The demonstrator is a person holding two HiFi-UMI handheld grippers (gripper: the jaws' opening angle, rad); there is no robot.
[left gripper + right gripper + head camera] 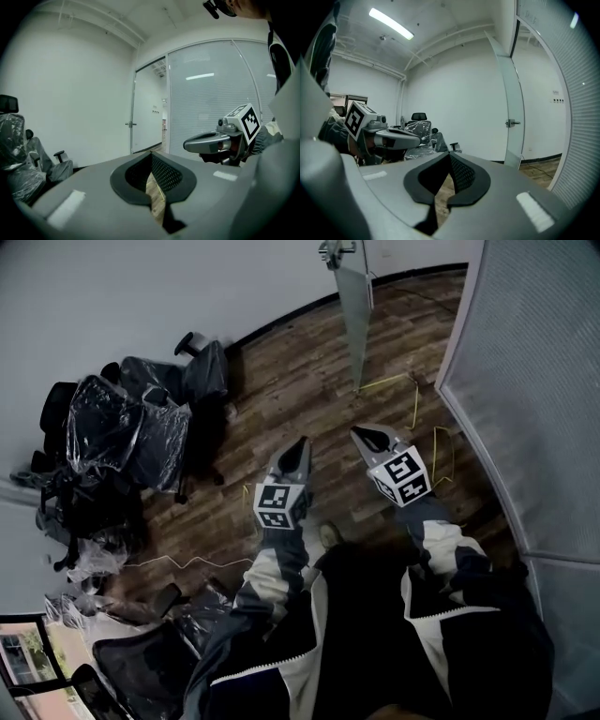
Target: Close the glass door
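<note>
1. Both claws out front and empty: L claw [300,446] pinched together, R claw [371,435] same, nothing between the jaws.
2. Glass door [354,324] is ajar, well ahead and a bit right of both claws. It's upright and edge-on to us, w/ the handle [512,123] on its face.
3. R claw is nearer the door edge, so prob the one to push. No contact yet.

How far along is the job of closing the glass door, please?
Nothing looks done: the glass door stands open, away from the frosted wall. In hand: the left gripper and right gripper, both shut and empty, point toward the door without touching it. Still to do: reach the handle and swing the door closed.
</note>
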